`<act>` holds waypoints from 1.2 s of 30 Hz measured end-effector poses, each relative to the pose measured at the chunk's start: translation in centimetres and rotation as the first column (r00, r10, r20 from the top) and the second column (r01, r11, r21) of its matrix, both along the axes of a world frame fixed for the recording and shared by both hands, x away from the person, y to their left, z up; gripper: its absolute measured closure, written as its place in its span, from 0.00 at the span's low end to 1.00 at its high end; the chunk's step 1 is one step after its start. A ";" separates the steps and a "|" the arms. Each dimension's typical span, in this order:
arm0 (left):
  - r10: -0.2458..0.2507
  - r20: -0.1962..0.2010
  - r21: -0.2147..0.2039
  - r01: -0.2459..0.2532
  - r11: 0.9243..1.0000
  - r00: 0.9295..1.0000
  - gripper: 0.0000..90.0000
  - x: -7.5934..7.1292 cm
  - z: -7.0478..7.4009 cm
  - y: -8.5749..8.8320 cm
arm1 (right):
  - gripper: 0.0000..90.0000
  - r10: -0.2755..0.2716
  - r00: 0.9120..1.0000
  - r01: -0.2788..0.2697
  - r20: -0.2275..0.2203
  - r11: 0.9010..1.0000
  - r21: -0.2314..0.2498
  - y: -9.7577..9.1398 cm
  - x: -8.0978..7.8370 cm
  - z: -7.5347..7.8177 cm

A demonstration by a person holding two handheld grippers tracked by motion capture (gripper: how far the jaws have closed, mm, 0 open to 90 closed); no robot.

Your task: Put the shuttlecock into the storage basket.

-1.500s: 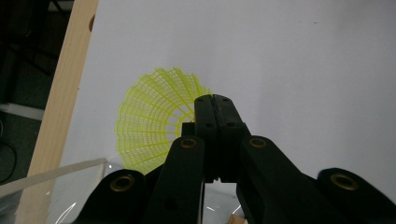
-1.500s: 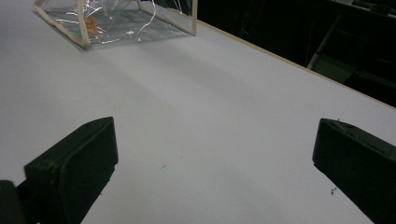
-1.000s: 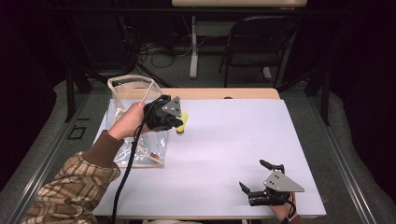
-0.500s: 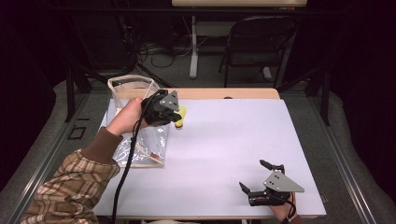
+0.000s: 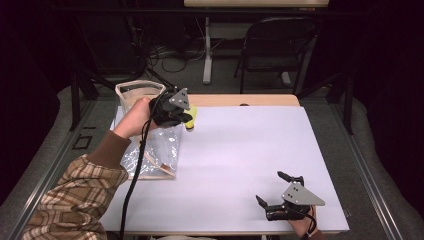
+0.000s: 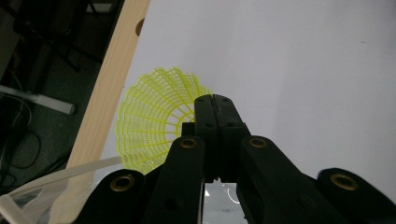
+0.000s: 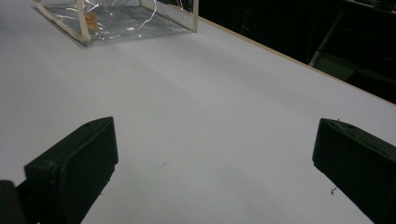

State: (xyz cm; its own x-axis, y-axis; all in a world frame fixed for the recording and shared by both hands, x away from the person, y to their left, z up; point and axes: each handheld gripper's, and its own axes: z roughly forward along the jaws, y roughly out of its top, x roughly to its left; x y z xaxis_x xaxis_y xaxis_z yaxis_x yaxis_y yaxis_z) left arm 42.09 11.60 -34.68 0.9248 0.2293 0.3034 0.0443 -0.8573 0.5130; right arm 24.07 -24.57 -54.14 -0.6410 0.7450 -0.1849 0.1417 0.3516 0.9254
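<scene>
My right gripper [image 5: 274, 195] rests near the table's [image 5: 240, 165] front edge, jaws wide and empty. Farther off, my left gripper [image 5: 186, 112] pinches the yellow shuttlecock [image 6: 152, 121] beside the clear bag [image 5: 150, 150]; the thin skirt could slip free or snag on the bag's rim.

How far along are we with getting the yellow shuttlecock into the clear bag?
Done: the left gripper is shut on the shuttlecock, its fingers pinching the yellow skirt. In hand: it holds it beside the open mouth of the clear bag, near the table's far edge. Left: moving it over the opening and releasing it inside. The right gripper rests open on the table's near right corner, holding nothing.
</scene>
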 end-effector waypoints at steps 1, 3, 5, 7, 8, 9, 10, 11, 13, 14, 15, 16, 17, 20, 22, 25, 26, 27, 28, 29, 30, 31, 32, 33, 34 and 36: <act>0.004 0.004 -0.002 -0.004 1.000 1.000 1.00 0.1 0.1 0.0 | 0.00 0.000 1.000 0.000 -0.001 1.000 0.000 0.0 0.0 0.0; 0.009 0.006 -0.005 -0.009 1.000 1.000 1.00 0.3 0.2 0.1 | 0.00 0.000 1.000 0.000 -0.002 1.000 0.000 0.0 0.0 0.0; 0.014 0.008 -0.010 -0.014 1.000 1.000 1.00 0.4 0.4 0.2 | 0.00 0.001 1.000 -0.001 -0.001 1.000 0.000 0.0 0.0 0.0; 0.017 0.010 -0.014 -0.017 1.000 1.000 1.00 0.5 0.6 0.3 | 0.00 0.001 1.000 -0.001 -0.002 1.000 0.001 0.0 0.0 0.0; 0.018 0.011 -0.016 -0.018 1.000 1.000 1.00 0.6 0.7 0.3 | 0.00 0.001 1.000 -0.001 -0.001 1.000 0.001 0.0 0.0 0.0; 0.020 0.011 -0.017 -0.020 1.000 1.000 1.00 0.6 0.7 0.4 | 0.00 0.000 1.000 0.000 -0.002 1.000 0.001 0.0 0.0 0.0; 0.021 0.017 -0.016 -0.020 1.000 1.000 1.00 0.6 0.9 0.4 | 0.00 0.000 1.000 0.000 -0.003 1.000 0.002 0.0 0.0 0.0; 0.026 0.021 -0.023 -0.026 0.999 0.999 1.00 0.7 0.9 0.5 | 0.00 0.000 1.000 0.000 -0.003 1.000 0.000 0.0 0.0 0.0; 0.027 0.021 -0.023 -0.027 0.999 0.999 1.00 0.8 1.0 0.5 | 0.00 0.000 1.000 0.000 -0.002 1.000 0.000 0.0 0.0 0.0; 0.028 0.020 -0.023 -0.028 0.999 0.999 1.00 0.8 1.1 0.6 | 0.00 0.001 1.000 -0.001 -0.003 1.000 0.000 0.0 0.0 0.0; 0.028 0.019 -0.022 -0.028 0.999 0.999 1.00 0.9 1.1 0.6 | 0.00 0.001 1.000 -0.001 -0.003 1.000 0.000 0.0 0.0 0.0; 0.033 0.020 -0.025 -0.032 0.999 0.999 1.00 0.9 1.2 0.7 | 0.00 0.001 1.000 -0.001 -0.002 1.000 0.000 0.1 0.0 0.0; 0.034 0.020 -0.026 -0.034 0.999 0.999 1.00 1.0 1.2 0.7 | 0.00 0.001 1.000 -0.001 -0.002 1.000 0.000 0.1 0.0 0.0; 0.038 0.023 -0.027 -0.037 0.999 0.999 1.00 1.1 1.4 0.8 | 0.00 0.003 1.000 -0.003 -0.005 1.000 -0.004 0.1 0.1 -0.1; 0.043 0.027 -0.027 -0.042 0.999 0.999 1.00 1.2 1.5 0.8 | 0.00 0.005 1.000 -0.005 -0.005 1.000 -0.003 0.0 0.1 -0.1; 0.052 0.034 -0.032 -0.051 0.998 0.998 1.00 1.3 1.6 0.9 | 0.00 0.006 1.000 -0.006 -0.004 1.000 -0.005 0.0 0.0 -0.1; 0.056 0.038 -0.039 -0.055 0.998 0.998 1.00 1.4 1.6 0.9 | 0.00 0.006 1.000 -0.006 -0.005 1.000 -0.003 0.0 0.0 -0.1; 0.056 0.038 -0.039 -0.055 0.998 0.998 1.00 1.4 1.6 0.9 | 0.00 0.006 1.000 -0.006 -0.005 1.000 -0.003 0.0 0.0 -0.1; 0.056 0.038 -0.034 -0.055 0.998 0.998 1.00 1.5 1.7 0.9 | 0.00 0.005 1.000 -0.005 -0.006 1.000 -0.002 0.0 0.0 -0.1; 0.058 0.040 -0.033 -0.057 0.998 0.998 1.00 1.6 1.8 1.0 | 0.00 0.005 1.000 -0.005 -0.006 1.000 -0.002 0.0 0.0 -0.1; 0.058 0.038 -0.036 -0.057 0.998 0.998 1.00 1.7 1.8 1.0 | 0.00 0.006 1.000 -0.006 -0.008 1.000 -0.002 0.0 0.1 -0.1; 0.062 0.038 -0.036 -0.060 0.998 0.997 1.00 1.7 1.9 1.0 | 0.00 0.007 1.000 -0.007 -0.010 1.000 -0.003 0.0 0.1 -0.1; 0.066 0.048 -0.039 -0.064 0.997 0.997 1.00 1.8 1.9 1.1 | 0.00 0.004 1.000 -0.004 -0.012 1.000 -0.004 0.1 0.1 -0.1; 0.068 0.043 -0.039 -0.066 0.997 0.997 1.00 1.8 2.0 1.1 | 0.00 0.004 1.000 -0.004 -0.012 1.000 -0.004 0.1 0.1 -0.1; 0.068 0.042 -0.045 -0.066 0.997 0.997 1.00 1.9 2.0 1.1 | 0.00 0.004 1.000 -0.004 -0.013 1.000 -0.003 0.0 0.1 -0.1; 0.076 0.047 -0.049 -0.074 0.996 0.996 1.00 2.0 2.1 1.2 | 0.00 0.003 1.000 -0.003 -0.013 1.000 -0.004 0.0 0.1 -0.1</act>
